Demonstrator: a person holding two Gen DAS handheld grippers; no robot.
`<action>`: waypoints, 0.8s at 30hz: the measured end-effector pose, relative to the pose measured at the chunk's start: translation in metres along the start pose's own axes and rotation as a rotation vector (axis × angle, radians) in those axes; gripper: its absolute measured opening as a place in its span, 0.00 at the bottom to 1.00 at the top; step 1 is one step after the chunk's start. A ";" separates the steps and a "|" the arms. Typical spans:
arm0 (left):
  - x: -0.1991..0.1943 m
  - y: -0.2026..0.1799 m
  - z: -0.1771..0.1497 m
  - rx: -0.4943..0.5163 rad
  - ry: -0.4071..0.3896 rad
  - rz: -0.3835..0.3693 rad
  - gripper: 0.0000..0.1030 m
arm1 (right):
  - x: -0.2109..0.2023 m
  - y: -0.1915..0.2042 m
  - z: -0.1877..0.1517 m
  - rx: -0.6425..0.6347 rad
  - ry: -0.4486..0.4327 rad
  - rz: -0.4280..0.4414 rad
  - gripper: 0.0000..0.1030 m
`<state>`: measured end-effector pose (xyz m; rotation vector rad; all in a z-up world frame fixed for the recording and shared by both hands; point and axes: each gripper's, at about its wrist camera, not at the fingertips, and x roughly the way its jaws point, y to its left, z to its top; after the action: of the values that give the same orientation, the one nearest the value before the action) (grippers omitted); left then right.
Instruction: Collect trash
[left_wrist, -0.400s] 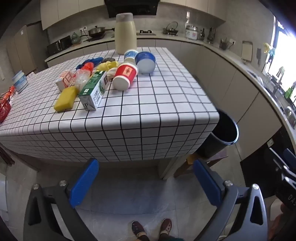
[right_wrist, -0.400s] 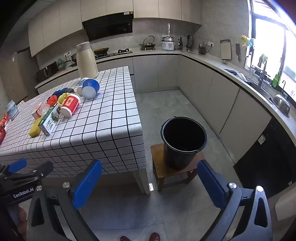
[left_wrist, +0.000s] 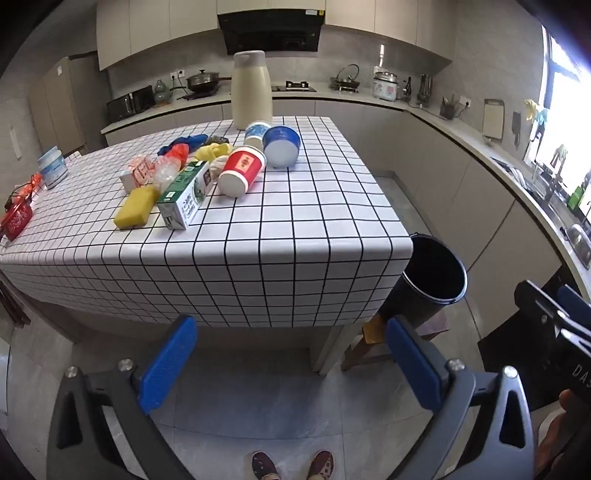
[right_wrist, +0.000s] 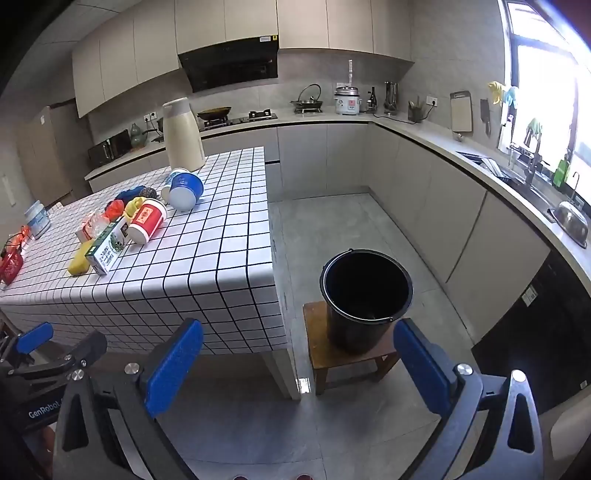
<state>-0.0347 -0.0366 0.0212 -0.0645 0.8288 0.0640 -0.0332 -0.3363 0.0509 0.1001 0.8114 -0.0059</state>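
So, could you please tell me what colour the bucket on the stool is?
Black bucket, clearest in the right wrist view.

Red cup (left_wrist: 242, 170) and blue tub (left_wrist: 281, 146) tipped over, green carton (left_wrist: 186, 195), yellow sponge (left_wrist: 135, 206) on the checked table (left_wrist: 295, 221) ahead of the tools, empty black bucket (right_wrist: 365, 295) on stool (right_wrist: 317, 350).

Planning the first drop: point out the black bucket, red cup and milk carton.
black bucket (right_wrist: 369, 325), right wrist view, front wall.
red cup (left_wrist: 244, 165), left wrist view, red side.
milk carton (left_wrist: 186, 197), left wrist view, top face.

Table's near half (left_wrist: 295, 221) bare; trash cluster (left_wrist: 192, 177) crowds far left
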 end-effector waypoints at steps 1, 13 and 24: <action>-0.002 -0.001 0.000 -0.007 -0.006 0.001 1.00 | -0.002 0.002 -0.001 -0.002 -0.002 0.002 1.00; -0.003 -0.012 0.002 0.012 -0.023 0.028 1.00 | -0.020 0.032 -0.008 -0.026 -0.005 0.033 1.00; 0.001 -0.015 0.001 0.001 0.025 0.047 1.00 | -0.018 0.040 -0.009 -0.038 -0.006 0.042 1.00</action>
<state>-0.0321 -0.0519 0.0215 -0.0447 0.8558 0.1071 -0.0502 -0.2967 0.0616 0.0814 0.8029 0.0491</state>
